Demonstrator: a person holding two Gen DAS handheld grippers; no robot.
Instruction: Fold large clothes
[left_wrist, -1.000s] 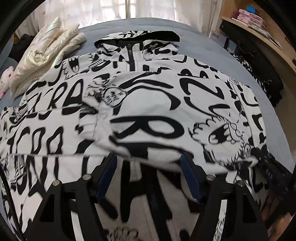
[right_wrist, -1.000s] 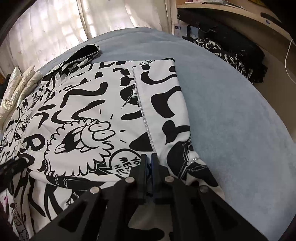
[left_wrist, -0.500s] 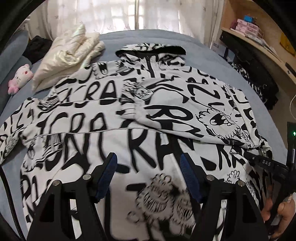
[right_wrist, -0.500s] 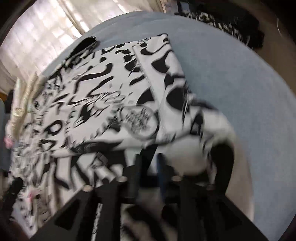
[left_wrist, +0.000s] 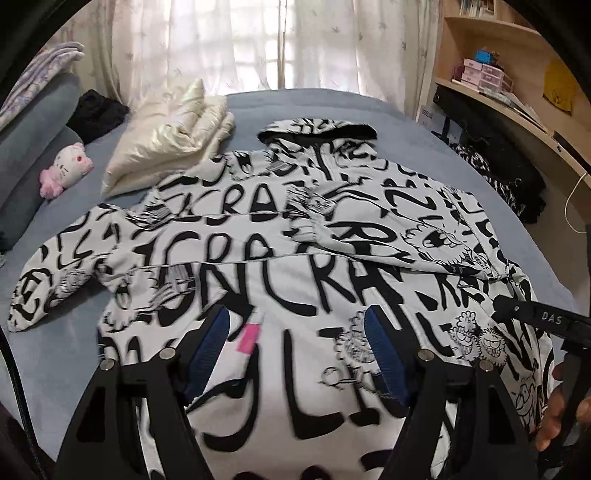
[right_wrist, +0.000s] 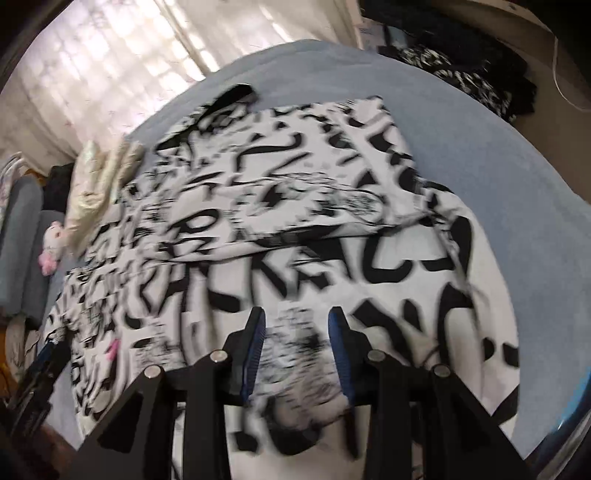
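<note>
So far I have only the first fold down. My left gripper (left_wrist: 295, 354) hangs above the near hem with its jaws spread wide and nothing between them. My right gripper (right_wrist: 297, 350) has just been opening, and its blue pads now stand apart over the cloth without pinching it; that view is smeared, so I cannot say whether the fabric under them touches a pad.

Beyond both lies the hooded jacket (left_wrist: 280, 288), spread front-up on the blue bed (left_wrist: 436, 147), hood (left_wrist: 317, 133) at the far end and hem nearest me. One sleeve, on the right in the left-wrist view, is already laid across the chest, its cuff ending about mid-chest. The other sleeve (left_wrist: 62, 280) lies stretched out to the left on the bedding, unfolded. I judge the task at an early stage: that left sleeve has to come in, then the body needs folding up from the hem, and the hood tucking.

The jacket is white, covered in heavy black lettering and cartoon faces, with a small pink tag (left_wrist: 248, 336) near the hem. It looks soft and bulky, lying with shallow wrinkles rather than flat.

Far left on the bed sits a folded cream puffer jacket (left_wrist: 173, 140).
</note>
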